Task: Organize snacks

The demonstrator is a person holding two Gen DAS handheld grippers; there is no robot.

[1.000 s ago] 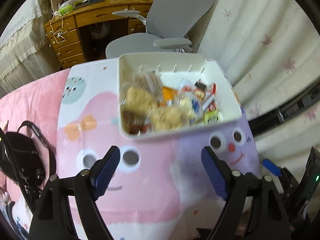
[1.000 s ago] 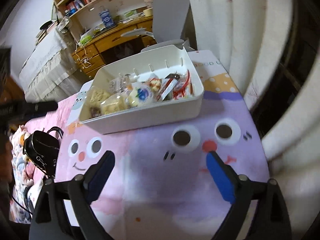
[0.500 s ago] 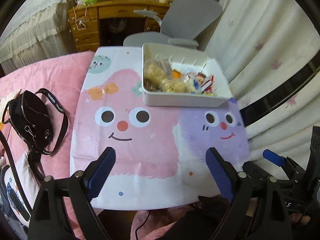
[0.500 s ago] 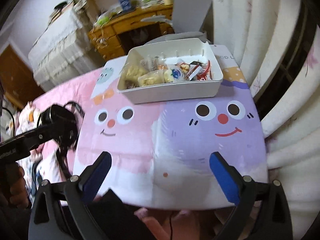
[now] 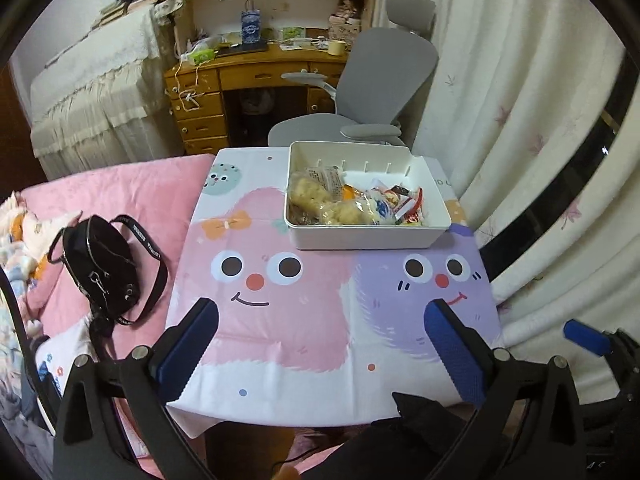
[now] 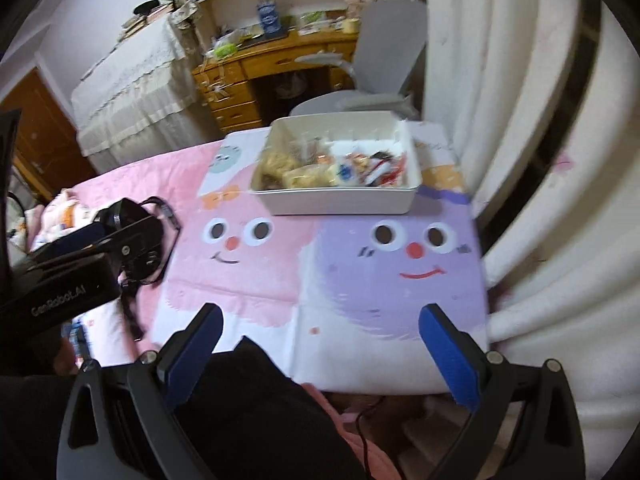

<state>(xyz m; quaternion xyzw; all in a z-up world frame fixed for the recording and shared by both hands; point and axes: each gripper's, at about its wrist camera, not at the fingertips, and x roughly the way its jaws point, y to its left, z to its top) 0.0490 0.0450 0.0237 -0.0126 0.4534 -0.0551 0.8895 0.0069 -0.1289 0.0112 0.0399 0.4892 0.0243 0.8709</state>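
A white plastic bin (image 5: 362,236) stands at the far side of the small table and holds several wrapped snacks (image 5: 352,202). It also shows in the right wrist view (image 6: 332,202). My left gripper (image 5: 320,344) is open and empty, held back over the table's near edge, well short of the bin. My right gripper (image 6: 320,344) is open and empty, also pulled back over the near edge. The left gripper's body (image 6: 68,276) shows at the left of the right wrist view.
The table wears a cartoon-face cloth (image 5: 320,300). A black bag (image 5: 100,268) lies on the pink bed at the left. A grey office chair (image 5: 372,92) and a wooden desk (image 5: 248,76) stand behind the table. White curtains (image 5: 520,140) hang at the right.
Both grippers have pulled back and up from the bin toward the table's near edge. The bin now looks smaller and farther. Both stay open.
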